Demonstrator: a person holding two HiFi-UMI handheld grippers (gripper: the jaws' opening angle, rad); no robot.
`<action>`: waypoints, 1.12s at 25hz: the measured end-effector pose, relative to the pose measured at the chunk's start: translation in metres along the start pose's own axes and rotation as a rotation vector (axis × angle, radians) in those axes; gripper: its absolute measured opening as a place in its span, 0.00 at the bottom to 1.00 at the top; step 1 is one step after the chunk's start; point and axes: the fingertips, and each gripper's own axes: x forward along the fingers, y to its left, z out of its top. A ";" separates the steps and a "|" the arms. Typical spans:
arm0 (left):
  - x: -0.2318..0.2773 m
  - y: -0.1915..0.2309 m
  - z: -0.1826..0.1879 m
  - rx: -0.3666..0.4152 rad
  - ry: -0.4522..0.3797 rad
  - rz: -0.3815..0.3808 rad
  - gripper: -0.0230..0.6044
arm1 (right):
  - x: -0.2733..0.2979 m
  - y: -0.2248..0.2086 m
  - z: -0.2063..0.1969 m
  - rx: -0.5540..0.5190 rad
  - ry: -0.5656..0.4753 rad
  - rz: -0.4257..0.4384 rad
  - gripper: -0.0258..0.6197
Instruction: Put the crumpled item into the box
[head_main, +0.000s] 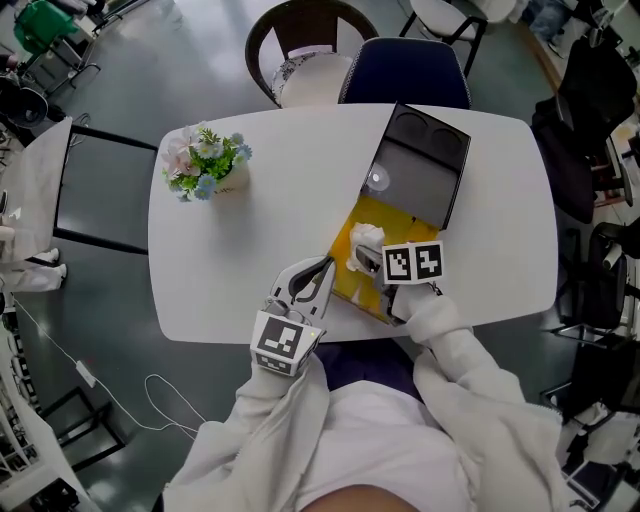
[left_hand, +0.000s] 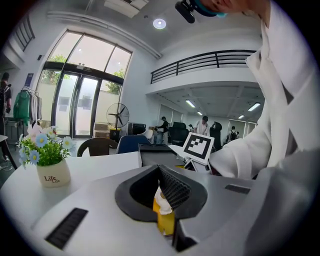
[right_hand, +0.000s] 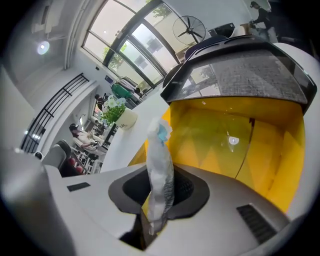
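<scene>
A yellow box (head_main: 385, 218) with its dark lid (head_main: 415, 165) swung open lies on the white table (head_main: 250, 260) near the front edge. My right gripper (head_main: 370, 260) is shut on the crumpled white item (head_main: 365, 243) and holds it over the box's open inside. In the right gripper view the crumpled item (right_hand: 160, 165) stands up from the pinched jaws of the right gripper (right_hand: 159, 200), with the yellow box (right_hand: 240, 145) and lid (right_hand: 250, 70) right behind it. My left gripper (head_main: 326, 268) is at the box's left wall; in its own view the left gripper (left_hand: 162, 200) is pinched on a yellow edge (left_hand: 166, 222).
A small pot of flowers (head_main: 208, 165) stands on the table's far left part. Behind the table are a blue chair (head_main: 405, 70) and a dark round chair (head_main: 300, 55). A dark frame stand (head_main: 100, 190) is left of the table.
</scene>
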 end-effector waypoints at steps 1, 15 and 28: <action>0.000 -0.001 -0.001 0.000 0.001 -0.003 0.06 | 0.000 -0.001 0.000 -0.004 0.000 -0.005 0.14; -0.012 0.010 -0.004 0.011 -0.008 0.016 0.06 | -0.002 -0.011 0.002 -0.003 -0.023 -0.091 0.37; -0.027 0.004 0.001 0.013 -0.046 0.042 0.06 | -0.021 -0.018 0.010 -0.149 -0.031 -0.269 0.53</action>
